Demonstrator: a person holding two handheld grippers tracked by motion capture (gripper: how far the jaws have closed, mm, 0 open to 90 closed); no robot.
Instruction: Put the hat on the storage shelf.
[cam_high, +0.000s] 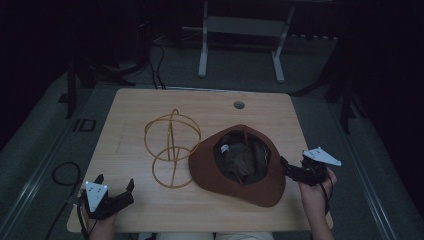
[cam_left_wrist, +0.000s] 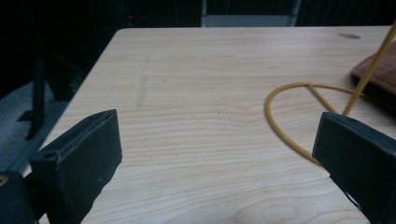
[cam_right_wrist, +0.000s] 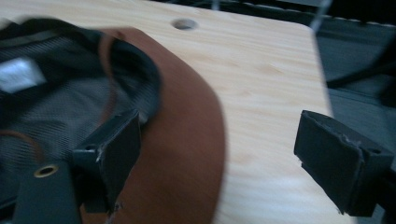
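A dim room, dark floor all round, and a pale wooden tabletop lit just enough to work on. A brown hat lies on it upside down, crown opening up, with a dark lining and a small white label inside. Just beside it stands a yellow wire hat stand, a rounded cage above a ring base, its base ring close to the hat's brim.

The right tool sits at the brim's edge on the person's right, jaws spread wide and holding nothing. In the right gripper view the brim runs straight between the jaws: one jaw hangs over the hat's inner side near the lining, the other over bare wood outside the brim. The brim lies directly ahead of this tool, edge on, so I'd judge a short push forward and a close would pinch it.

The left tool is back at the near corner, also wide open and empty, well apart from the hat. From it, the stand's ring base lies ahead and to its right, the hat beyond that. The right hand is plainly the nearer to the hat, and the stand waits on the hat's far side from it
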